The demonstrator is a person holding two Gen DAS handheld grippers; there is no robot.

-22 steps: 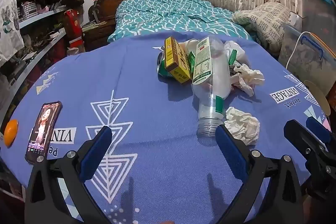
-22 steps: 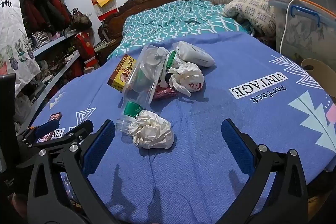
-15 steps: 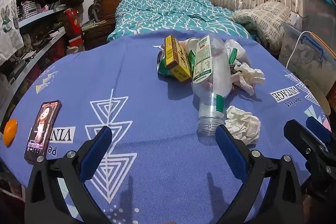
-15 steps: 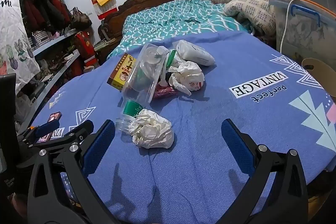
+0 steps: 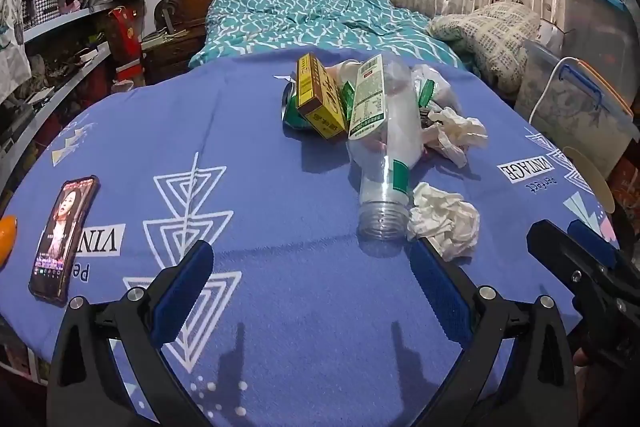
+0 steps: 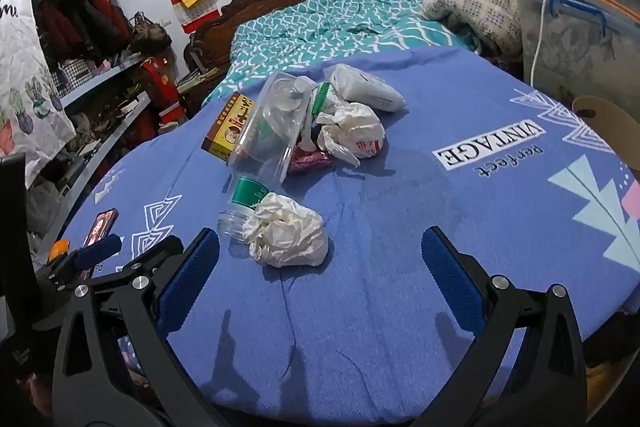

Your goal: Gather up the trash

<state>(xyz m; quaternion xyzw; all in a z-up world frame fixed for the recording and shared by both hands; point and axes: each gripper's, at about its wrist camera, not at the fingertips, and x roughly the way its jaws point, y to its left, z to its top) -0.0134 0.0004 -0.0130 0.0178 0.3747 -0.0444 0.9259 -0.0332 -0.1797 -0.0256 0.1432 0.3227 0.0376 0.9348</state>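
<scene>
Trash piled mid-table on a blue cloth (image 5: pixel 248 131), both grippers spread wide and empty.

Left gripper (image 5: pixel 312 275) and right gripper (image 6: pixel 320 263) hover over the near edge. A clear bottle (image 5: pixel 384 155) lies tipped toward them, a paper wad (image 6: pixel 286 237) touching its mouth; a yellow box (image 5: pixel 318 97) and bags (image 6: pixel 356 133) lie behind. A phone (image 5: pixel 62 235) lies by the left edge.

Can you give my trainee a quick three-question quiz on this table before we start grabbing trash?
1. True or false: the clear plastic bottle lies on its side with no cap.
2. Which sits nearest the bottle's mouth: A) yellow box, B) crumpled tissue, C) phone?
3. Is the left gripper or the right gripper holding anything?

Key: 1 true; 2 B; 3 neither, both are open.
</scene>
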